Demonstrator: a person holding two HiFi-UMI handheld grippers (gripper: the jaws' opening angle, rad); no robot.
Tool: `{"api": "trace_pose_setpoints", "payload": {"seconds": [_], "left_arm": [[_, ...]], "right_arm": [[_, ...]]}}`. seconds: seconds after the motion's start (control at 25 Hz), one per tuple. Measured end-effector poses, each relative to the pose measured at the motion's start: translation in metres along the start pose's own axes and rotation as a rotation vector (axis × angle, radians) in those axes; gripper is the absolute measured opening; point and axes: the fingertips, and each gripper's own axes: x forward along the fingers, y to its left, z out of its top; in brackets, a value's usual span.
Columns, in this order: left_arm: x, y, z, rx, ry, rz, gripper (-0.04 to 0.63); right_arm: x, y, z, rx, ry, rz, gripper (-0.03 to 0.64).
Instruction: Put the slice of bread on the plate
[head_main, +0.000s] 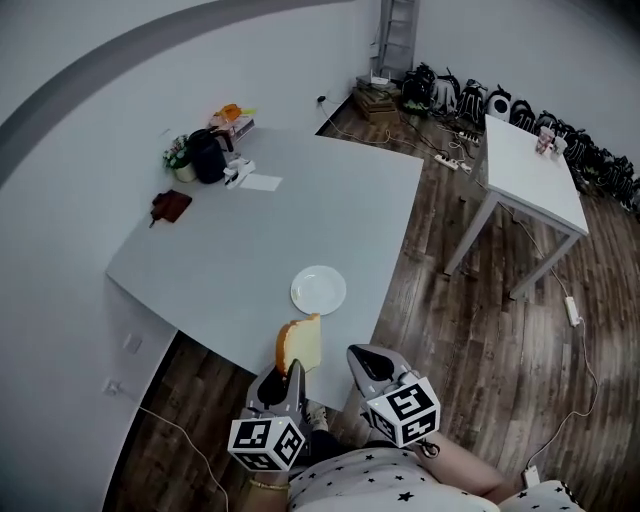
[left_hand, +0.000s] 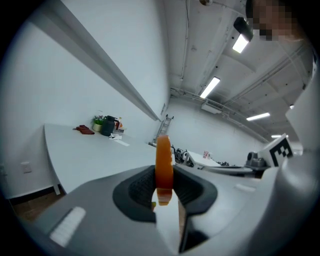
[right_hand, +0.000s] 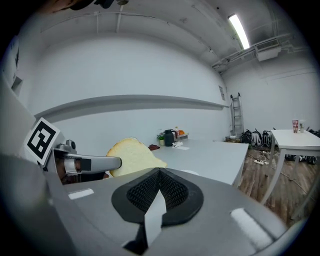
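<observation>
A slice of bread (head_main: 300, 343) with a brown crust stands upright, and my left gripper (head_main: 291, 370) is shut on it just off the near edge of the grey table (head_main: 250, 240). The left gripper view shows the slice (left_hand: 164, 165) edge-on between the black pads. The white plate (head_main: 318, 290) lies on the table near that edge, a little beyond the bread. My right gripper (head_main: 358, 353) hovers beside the left one, jaws shut with nothing in them. In the right gripper view the bread (right_hand: 131, 156) shows to the left, with the left gripper (right_hand: 102, 163) on it.
At the table's far corner stand a black kettle (head_main: 208, 156), a potted plant (head_main: 178, 158), a red cloth (head_main: 172, 205) and a paper (head_main: 262, 183). A smaller white table (head_main: 535, 165) stands to the right on the wooden floor. Bags (head_main: 520, 105) and cables line the far wall.
</observation>
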Motion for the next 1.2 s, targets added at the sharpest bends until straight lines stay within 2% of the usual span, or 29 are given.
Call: {"api": "trace_pose_setpoints", "payload": {"seconds": [0.24,0.52,0.64,0.8,1.08,1.2], "left_arm": [[0.069,0.03,0.011,0.007,0.075,-0.086,0.091],[0.142,0.053,-0.002,0.015,0.214,-0.194,0.091],[0.171,0.056,-0.013,-0.018,0.271,-0.248,0.091],[0.204,0.057,-0.027,-0.102,0.343,-0.31,0.092],[0.235,0.07,-0.044,-0.133,0.435,-0.321,0.095],[0.24,0.082,-0.05,-0.06,0.478,-0.278,0.117]], "right_arm": [[0.052,-0.02,0.011,0.019,0.017,-0.062,-0.002],[0.091,-0.038,0.01,0.054,0.055,-0.148,-0.002],[0.102,-0.046,0.005,0.07,0.074,-0.19,-0.002],[0.112,-0.056,0.0,0.091,0.096,-0.24,-0.002],[0.123,-0.069,-0.002,0.127,0.104,-0.301,-0.002],[0.129,-0.071,-0.003,0.133,0.107,-0.306,-0.002]]}}
